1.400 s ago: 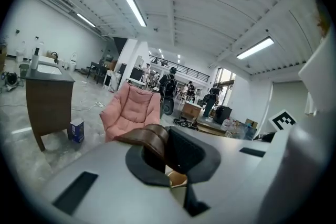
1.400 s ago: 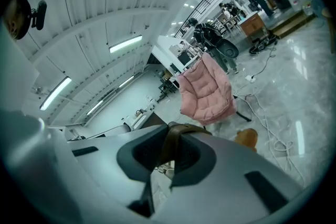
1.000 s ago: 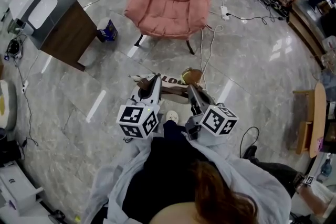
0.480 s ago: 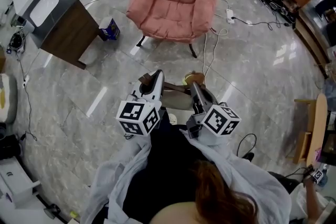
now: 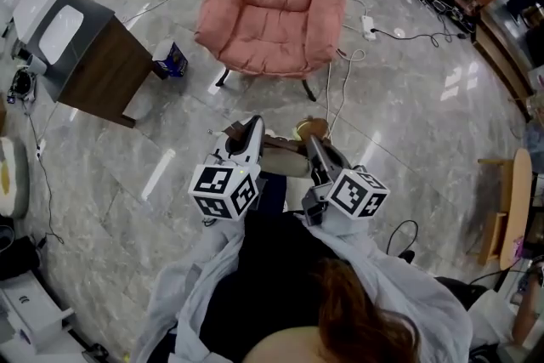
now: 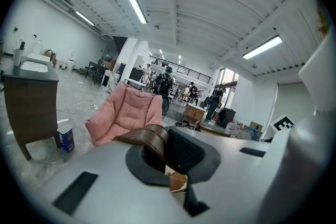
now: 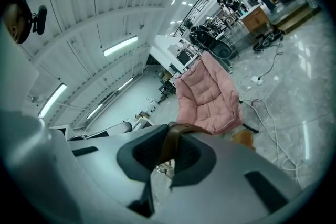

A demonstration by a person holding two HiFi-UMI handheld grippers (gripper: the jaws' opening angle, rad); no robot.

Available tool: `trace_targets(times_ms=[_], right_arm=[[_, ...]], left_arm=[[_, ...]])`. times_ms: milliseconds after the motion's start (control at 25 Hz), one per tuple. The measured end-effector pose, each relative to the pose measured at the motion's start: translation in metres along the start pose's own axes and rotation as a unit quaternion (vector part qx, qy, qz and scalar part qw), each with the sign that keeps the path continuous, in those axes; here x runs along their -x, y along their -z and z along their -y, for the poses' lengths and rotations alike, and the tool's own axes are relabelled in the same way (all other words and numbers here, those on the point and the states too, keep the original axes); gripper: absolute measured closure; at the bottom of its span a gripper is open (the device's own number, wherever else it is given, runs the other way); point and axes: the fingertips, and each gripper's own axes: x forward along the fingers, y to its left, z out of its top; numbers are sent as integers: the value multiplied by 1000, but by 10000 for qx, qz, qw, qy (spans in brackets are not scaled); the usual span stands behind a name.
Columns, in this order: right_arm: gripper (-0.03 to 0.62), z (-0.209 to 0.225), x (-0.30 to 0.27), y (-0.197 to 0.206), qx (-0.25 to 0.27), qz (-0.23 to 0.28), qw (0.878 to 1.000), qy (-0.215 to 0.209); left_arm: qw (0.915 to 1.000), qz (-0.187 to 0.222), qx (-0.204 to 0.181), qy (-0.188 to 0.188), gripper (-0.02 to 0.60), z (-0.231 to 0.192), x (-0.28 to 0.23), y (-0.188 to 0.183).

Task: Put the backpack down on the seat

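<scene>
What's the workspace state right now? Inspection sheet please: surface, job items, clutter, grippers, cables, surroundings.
Surface: glossy grey marbled floor; the seat of the pink chair is bare.
Job's things: backpack hangs between the grippers, short of the chair and not on the seat.
Clutter: blue carton on the floor beside the wooden cabinet.
Grippers: left gripper and right gripper are each shut on a brown backpack strap.
Cables: white cables trail past the chair's right legs; power strip beyond.
Surroundings: people far off; nothing seen between backpack and chair.
</scene>
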Motion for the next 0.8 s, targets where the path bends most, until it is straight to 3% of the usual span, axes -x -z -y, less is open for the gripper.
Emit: trace_targets(times_ms=[200,800], right_arm=[[562,8,-37,-31,-17,17,9999,116],[562,18,-143,-119,-126,146,9995,253]], left_arm=[[9998,-113,139,30,568,-20,-43,-16],[9995,-189,45,257,568,-72,-160,-83]])
